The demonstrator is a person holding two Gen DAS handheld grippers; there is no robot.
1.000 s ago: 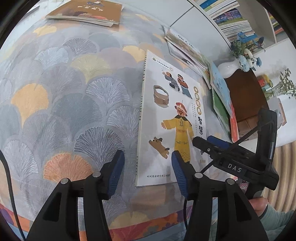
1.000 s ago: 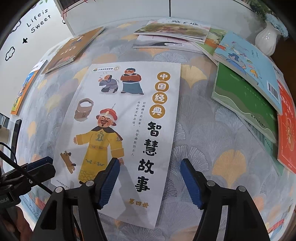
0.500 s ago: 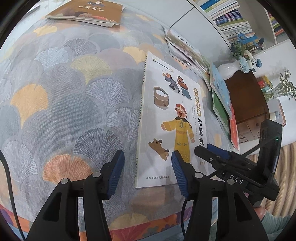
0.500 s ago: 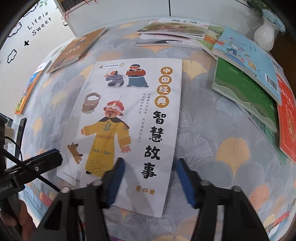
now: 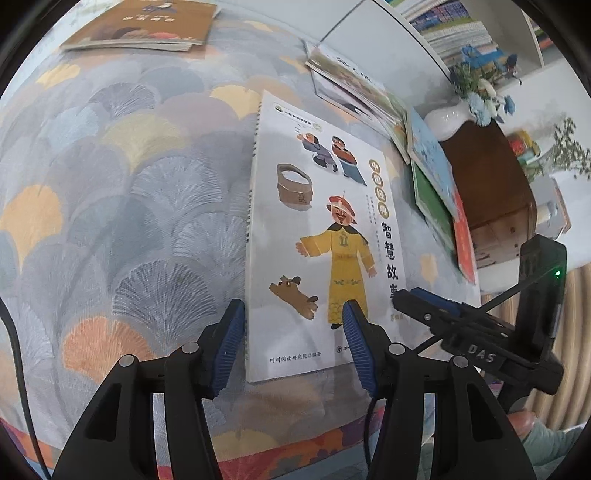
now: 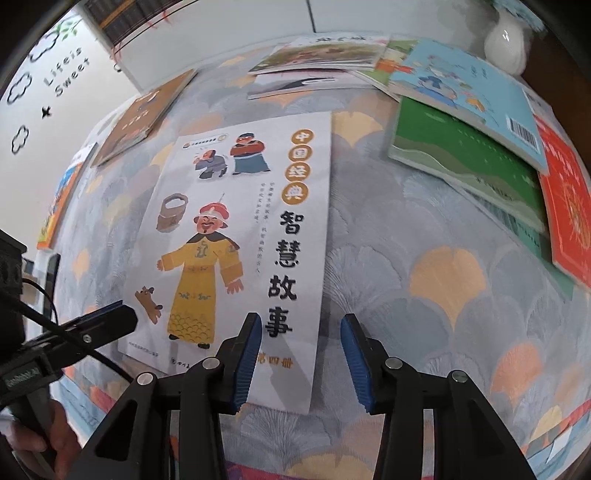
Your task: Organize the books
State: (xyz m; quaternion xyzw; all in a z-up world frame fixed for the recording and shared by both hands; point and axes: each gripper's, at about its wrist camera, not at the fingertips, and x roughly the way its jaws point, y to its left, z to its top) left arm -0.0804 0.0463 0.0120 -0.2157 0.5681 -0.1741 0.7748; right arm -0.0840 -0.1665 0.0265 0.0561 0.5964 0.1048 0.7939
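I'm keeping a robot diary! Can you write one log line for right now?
task: organize books | white storybook: flat on tablecloth | left hand-held gripper: open over its corner | right hand-held gripper: closing, straddling its edge

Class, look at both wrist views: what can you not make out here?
- White book: near right corner hidden behind a right hand-held gripper finger, right wrist view.
- Red book: cut off by the frame edge, right wrist view.
- Shelf books: titles too small, left wrist view.

My right gripper [image 6: 301, 356] is closing over the right edge of the white storybook [image 6: 236, 236] lying flat on the patterned tablecloth [image 6: 424, 258], its pads astride that edge.
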